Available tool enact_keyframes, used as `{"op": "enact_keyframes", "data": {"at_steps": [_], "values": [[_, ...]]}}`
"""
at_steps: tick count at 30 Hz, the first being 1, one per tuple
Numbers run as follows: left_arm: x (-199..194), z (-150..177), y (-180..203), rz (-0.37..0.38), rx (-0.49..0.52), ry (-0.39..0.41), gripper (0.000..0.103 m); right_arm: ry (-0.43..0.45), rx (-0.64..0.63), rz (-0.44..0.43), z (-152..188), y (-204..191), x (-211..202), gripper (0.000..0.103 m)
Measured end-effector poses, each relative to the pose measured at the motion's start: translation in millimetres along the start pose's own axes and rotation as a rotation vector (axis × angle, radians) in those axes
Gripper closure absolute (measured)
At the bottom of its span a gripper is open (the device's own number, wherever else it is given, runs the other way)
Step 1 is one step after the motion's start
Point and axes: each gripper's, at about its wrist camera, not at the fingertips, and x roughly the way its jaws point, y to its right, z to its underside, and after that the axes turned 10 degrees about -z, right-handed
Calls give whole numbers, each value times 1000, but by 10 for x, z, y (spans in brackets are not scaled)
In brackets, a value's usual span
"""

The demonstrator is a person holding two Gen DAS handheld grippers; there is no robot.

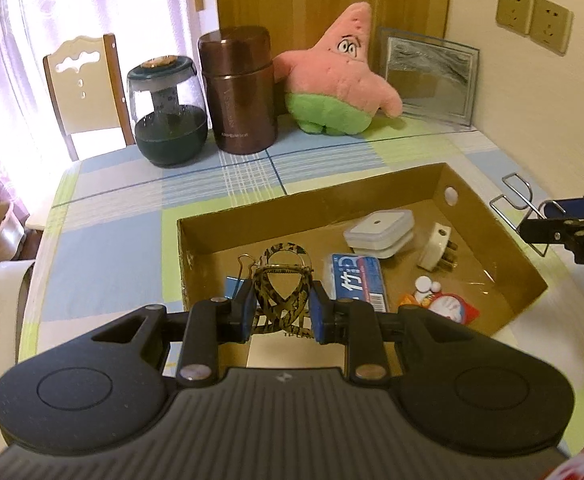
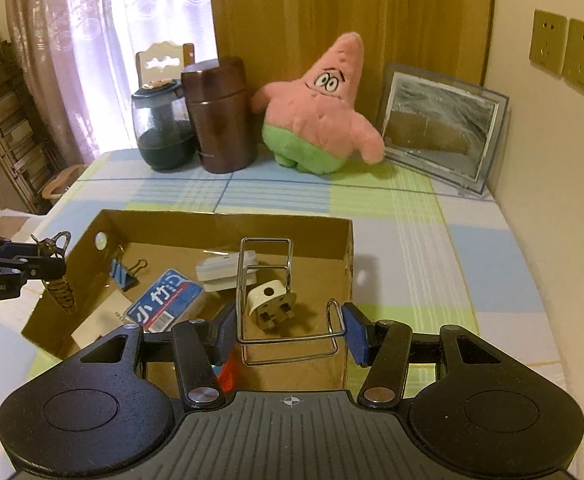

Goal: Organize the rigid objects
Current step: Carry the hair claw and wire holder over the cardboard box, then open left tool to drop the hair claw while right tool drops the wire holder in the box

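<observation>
My left gripper (image 1: 281,305) is shut on a leopard-print hair claw (image 1: 283,269) and holds it over the near left corner of an open cardboard box (image 1: 312,196). My right gripper (image 2: 289,321) is shut on a bent metal wire rack (image 2: 265,239), held above the box's (image 2: 227,216) right half. Each wrist view shows the other gripper at its edge: the right gripper (image 1: 560,216) with the rack (image 1: 516,177), and the left gripper (image 2: 47,261) with the claw (image 2: 60,296). In the box lie a white plug adapter (image 2: 267,296), a white square container (image 1: 380,232), a blue toothpick case (image 1: 358,280) and a blue binder clip (image 2: 123,274).
A pink star plush (image 1: 340,76), a brown flask (image 1: 239,92), a glass jar (image 1: 167,112) and a framed picture (image 1: 428,76) stand along the table's far edge. A chair (image 1: 83,88) is behind the table at the left. A cartoon figure packet (image 1: 448,306) lies in the box.
</observation>
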Motion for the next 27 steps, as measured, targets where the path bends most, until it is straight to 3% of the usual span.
{"op": "enact_keyframes", "data": {"at_steps": [27], "values": [[572,-54,-3,-3,50,-88,80,-42,23,2,-31,78,407,52]]}}
